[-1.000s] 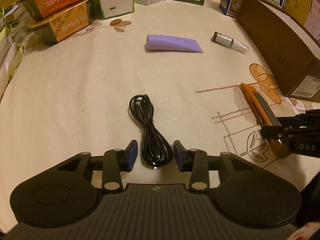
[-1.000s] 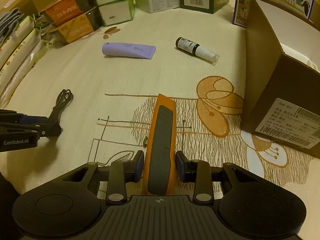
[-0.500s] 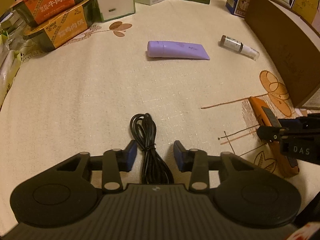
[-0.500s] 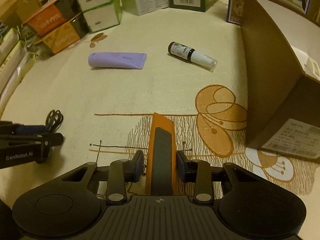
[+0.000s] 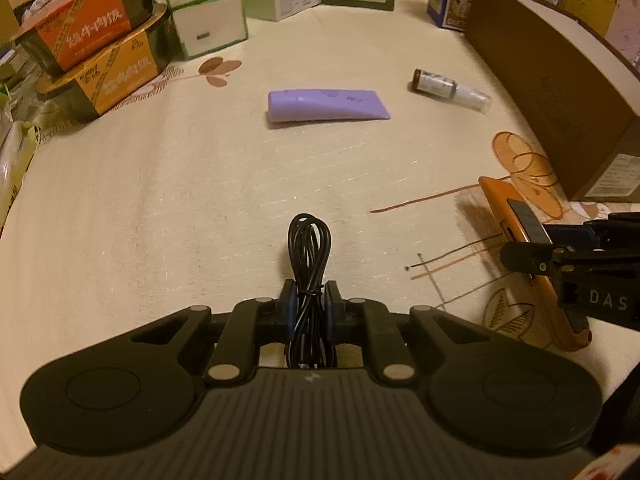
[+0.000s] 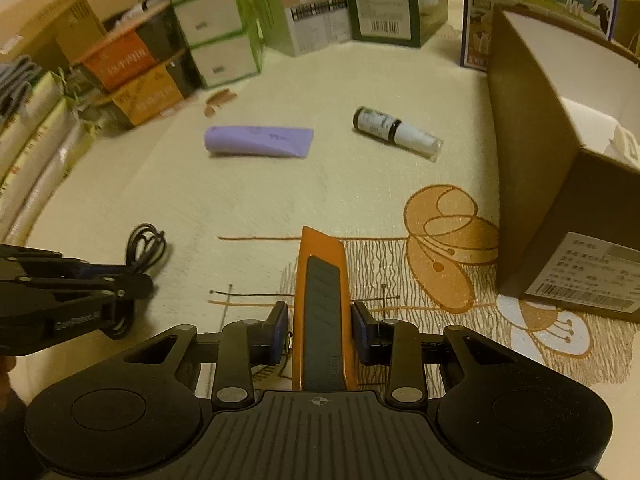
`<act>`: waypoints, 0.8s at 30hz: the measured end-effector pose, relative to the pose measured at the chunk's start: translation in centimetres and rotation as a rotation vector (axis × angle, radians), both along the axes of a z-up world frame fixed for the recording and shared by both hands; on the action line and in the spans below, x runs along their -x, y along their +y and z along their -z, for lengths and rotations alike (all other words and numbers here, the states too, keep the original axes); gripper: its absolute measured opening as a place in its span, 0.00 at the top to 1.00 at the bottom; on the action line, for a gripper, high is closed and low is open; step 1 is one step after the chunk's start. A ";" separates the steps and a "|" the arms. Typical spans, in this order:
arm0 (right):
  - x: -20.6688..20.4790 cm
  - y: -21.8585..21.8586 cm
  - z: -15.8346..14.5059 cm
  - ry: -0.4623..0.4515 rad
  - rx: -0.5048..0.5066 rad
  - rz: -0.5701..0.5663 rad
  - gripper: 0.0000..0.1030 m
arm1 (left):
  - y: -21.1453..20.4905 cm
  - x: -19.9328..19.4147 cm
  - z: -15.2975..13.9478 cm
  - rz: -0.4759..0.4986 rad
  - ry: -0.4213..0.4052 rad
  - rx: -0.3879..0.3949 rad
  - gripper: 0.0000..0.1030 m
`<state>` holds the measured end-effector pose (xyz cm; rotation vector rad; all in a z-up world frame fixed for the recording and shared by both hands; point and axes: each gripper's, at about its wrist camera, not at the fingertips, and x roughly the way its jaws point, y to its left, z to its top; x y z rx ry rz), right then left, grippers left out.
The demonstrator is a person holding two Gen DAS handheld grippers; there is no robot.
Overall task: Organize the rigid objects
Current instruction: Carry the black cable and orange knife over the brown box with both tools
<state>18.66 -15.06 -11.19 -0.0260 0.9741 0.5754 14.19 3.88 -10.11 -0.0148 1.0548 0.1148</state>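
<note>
So both claws have something between their pads right now.

On my left gripper (image 5: 310, 306) the pads are squeezed tight on the black coiled cable (image 5: 310, 248), its loop sticking out over the cream tablecloth (image 5: 160, 200). My right gripper (image 6: 320, 330) straddles the orange utility knife (image 6: 322, 300), pads hugging its sides, beside the brown cardboard box (image 6: 532, 184).

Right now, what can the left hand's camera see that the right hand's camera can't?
Only the left wrist view shows the blue pads squeezing the black cable.

Only the right wrist view shows the white inside of the brown box and the packets stacked far left.

Both show the purple tube, the little bottle and the orange knife, which the right gripper holds.
</note>
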 end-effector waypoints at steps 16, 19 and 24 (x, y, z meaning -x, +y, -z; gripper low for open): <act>1.6 -3.9 -6.8 -0.090 -0.109 0.056 0.70 | -4.4 -0.3 -6.6 0.101 -0.131 -0.006 0.90; 1.3 -5.2 -8.4 -0.105 -0.127 0.079 0.70 | -5.7 -1.2 -8.2 0.132 -0.158 0.014 0.90; -0.4 -8.1 -10.9 -0.132 -0.145 0.129 0.70 | -8.6 -4.0 -11.0 0.203 -0.195 0.056 0.90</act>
